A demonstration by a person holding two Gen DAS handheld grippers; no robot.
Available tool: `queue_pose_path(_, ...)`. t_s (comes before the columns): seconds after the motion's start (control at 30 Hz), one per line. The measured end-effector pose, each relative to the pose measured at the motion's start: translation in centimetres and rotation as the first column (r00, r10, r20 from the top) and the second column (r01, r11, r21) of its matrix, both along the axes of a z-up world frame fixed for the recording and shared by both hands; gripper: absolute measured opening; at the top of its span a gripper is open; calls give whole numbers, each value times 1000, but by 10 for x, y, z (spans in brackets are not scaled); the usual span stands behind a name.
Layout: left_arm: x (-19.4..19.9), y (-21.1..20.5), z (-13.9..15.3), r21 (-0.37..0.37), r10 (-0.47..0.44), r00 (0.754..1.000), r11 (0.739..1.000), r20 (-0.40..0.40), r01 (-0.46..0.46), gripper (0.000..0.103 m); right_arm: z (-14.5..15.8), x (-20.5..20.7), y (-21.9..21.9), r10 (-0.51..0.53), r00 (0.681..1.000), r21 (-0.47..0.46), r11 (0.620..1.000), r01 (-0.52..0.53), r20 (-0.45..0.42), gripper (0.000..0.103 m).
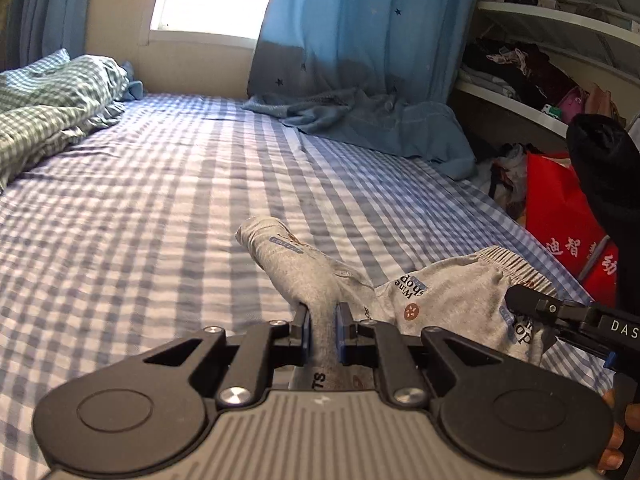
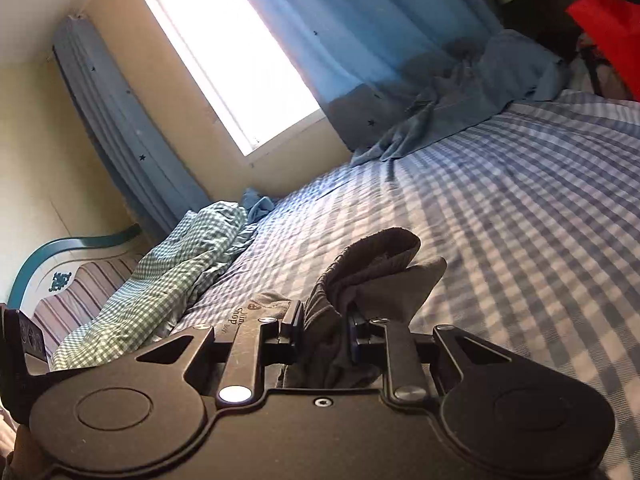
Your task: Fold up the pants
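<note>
Grey cotton pants [image 1: 452, 300], printed with small logos, are lifted partly off the blue checked bed [image 1: 160, 200], still loose and bunched rather than folded. The left tongs [image 1: 323, 330] are closed on a leg end, which sticks up past the blue pads. The right tongs [image 2: 324, 332] are clamped on the gathered elastic waistband, its ribbing bulging above the jaws. In the left view the right tongs sit just beside the waist end, at the frame's right edge. I judge the task barely begun: both ends are gripped, but no crease or neat layer shows. Left to do: spread the pants flat, lay leg over leg, then bring the hems to the waist.
</note>
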State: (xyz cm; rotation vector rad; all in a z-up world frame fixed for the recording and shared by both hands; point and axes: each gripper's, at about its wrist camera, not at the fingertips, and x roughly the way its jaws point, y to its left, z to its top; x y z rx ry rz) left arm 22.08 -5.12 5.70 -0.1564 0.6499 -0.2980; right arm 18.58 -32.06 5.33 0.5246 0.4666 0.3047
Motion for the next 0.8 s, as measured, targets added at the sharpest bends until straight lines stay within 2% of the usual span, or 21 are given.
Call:
queue_pose_path(0.17,3,47,-5,25,99,995,995,22,-100,13,-10,27,47,59,998,-1,998,-59,12,23)
queue_pose_path(0.33,-4,87,-37,-10,174,982,984,-67,-175,13,-40,38,83,111,992,-21,993,-112,-55,23)
queue_pose_path(0.47,-19,107,-61,-33,205,973,977,-110,-210,13,-54,29,86,79,994,-32,996,-81,-82,23)
queue_pose_path(0.57,-23,115,-69,-66,219,968,971,-124,-229,13,-59,25,74,58,992,-23,998,-61,-110,24)
queue_pose_path(0.67,-25,113,-70,-60,226,966,970,-127,-234,17,-61,21,68,56,989,-58,996,-64,-139,29)
queue_pose_path(0.77,-26,109,-70,-23,247,959,967,-136,-252,41,-62,15,65,34,989,-87,995,-47,-143,38)
queue_pose_path(0.8,-26,109,-69,-18,247,960,968,-135,-252,56,-62,12,63,26,990,-91,995,-39,-142,43)
